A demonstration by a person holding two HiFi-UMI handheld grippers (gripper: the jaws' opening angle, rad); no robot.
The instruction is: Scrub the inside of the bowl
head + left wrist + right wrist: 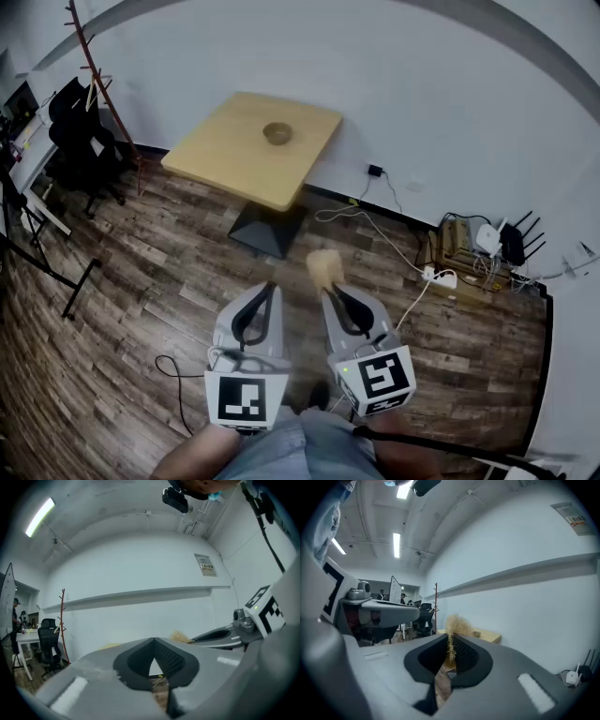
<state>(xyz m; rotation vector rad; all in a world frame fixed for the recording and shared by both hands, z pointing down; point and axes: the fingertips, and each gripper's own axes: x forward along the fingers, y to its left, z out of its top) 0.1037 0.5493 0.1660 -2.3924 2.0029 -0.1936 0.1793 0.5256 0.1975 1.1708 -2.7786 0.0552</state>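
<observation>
A small brown bowl (277,133) sits on a light wooden table (225,150) far ahead, by the white wall. My right gripper (326,286) is shut on a straw-coloured fibre scrubber (324,266), whose tuft (457,625) sticks out past the jaw tips. My left gripper (272,286) is beside it, jaws closed tip to tip with nothing between them. Both grippers hang over the wooden floor, well short of the table. In the left gripper view the scrubber (180,637) and the right gripper (220,637) show to the right.
The table stands on a dark pedestal base (265,230). A cable and power strip (439,277) lie on the floor to the right, near a box with routers (473,246). An office chair (82,141) and coat stand (98,75) are at the left.
</observation>
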